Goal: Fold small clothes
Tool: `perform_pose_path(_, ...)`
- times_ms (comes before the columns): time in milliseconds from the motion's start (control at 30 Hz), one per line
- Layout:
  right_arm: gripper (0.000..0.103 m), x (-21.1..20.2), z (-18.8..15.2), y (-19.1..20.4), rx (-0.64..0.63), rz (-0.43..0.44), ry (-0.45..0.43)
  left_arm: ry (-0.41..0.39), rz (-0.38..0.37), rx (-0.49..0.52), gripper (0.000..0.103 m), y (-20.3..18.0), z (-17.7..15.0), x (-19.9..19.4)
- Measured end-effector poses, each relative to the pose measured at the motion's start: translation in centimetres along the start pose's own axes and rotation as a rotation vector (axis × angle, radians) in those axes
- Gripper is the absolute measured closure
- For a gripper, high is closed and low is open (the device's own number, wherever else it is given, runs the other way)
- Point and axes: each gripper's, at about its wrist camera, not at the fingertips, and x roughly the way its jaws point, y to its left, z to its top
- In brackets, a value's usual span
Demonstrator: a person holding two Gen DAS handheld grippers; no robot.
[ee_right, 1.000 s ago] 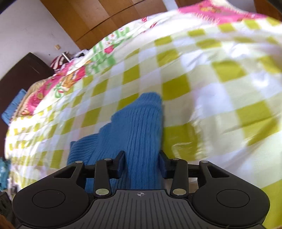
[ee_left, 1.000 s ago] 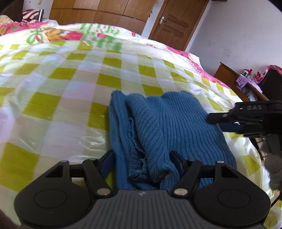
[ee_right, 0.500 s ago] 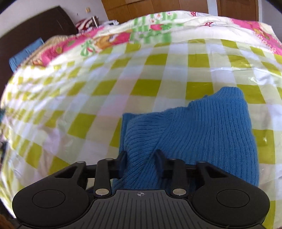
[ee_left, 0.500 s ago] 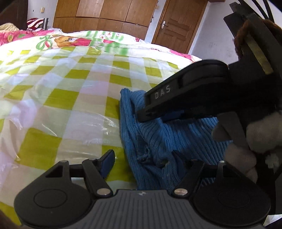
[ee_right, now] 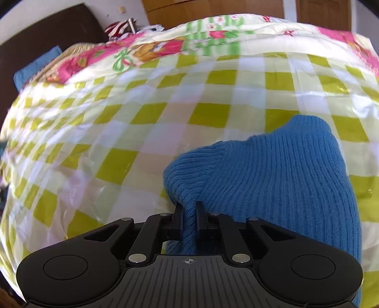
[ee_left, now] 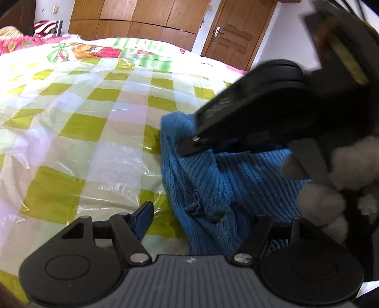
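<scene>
A blue ribbed knit sweater [ee_left: 225, 180] lies bunched on the checked bed cover [ee_left: 90, 123]. My left gripper [ee_left: 196, 218] is open, its fingers spread wide either side of the sweater's near hem. My right gripper [ee_right: 189, 216] is shut on a fold of the sweater [ee_right: 272, 175], pinching the knit between its narrow jaws. In the left wrist view the right gripper's black body [ee_left: 272, 111] and a gloved hand [ee_left: 331, 189] hang over the sweater's right half and hide it.
The bed cover [ee_right: 142, 113] is yellow-green and white checks under clear plastic, with a pink and green cartoon print at the far edge. Wooden wardrobes [ee_left: 132, 19] and a door [ee_left: 232, 35] stand behind the bed. A dark headboard [ee_right: 47, 38] shows at the left.
My right gripper has closed on a fold of the sweater and swung across over it toward the left. My left gripper has let go and stays open at the hem.
</scene>
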Motion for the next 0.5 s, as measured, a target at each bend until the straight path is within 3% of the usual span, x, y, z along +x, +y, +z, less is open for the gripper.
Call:
perform_pose_path(67, 0.079, -1.1, 0.1, -0.7, 0.017, 0.039, -0.006, -0.005, 0.003, -0.022, 0.019, 0.3, 0.4, -0.8)
perform_pose_path(233, 0.057, -6.5, -0.6, -3.2, 0.081, 0.149, -0.114, -0.134, 0.064, -0.038, 0.02, -0.2, 2.2, -4.8)
perform_pose_path(300, 0.059, -8.4, -1.4, -4.6, 0.116, 0.186, -0.169, -0.181, 0.068, -0.002, 0.02, -1.3, 3.6, -5.4)
perform_pose_path(367, 0.057, -9.9, -2.3, -5.9, 0.13, 0.159, -0.205, -0.202, 0.071, 0.053, 0.02, -2.7, 5.3, -4.3)
perform_pose_path(500, 0.057, -11.1, -4.8, -8.3, 0.127, 0.084, -0.229, -0.139, 0.106, 0.061, 0.02, -3.5, 7.4, 1.7)
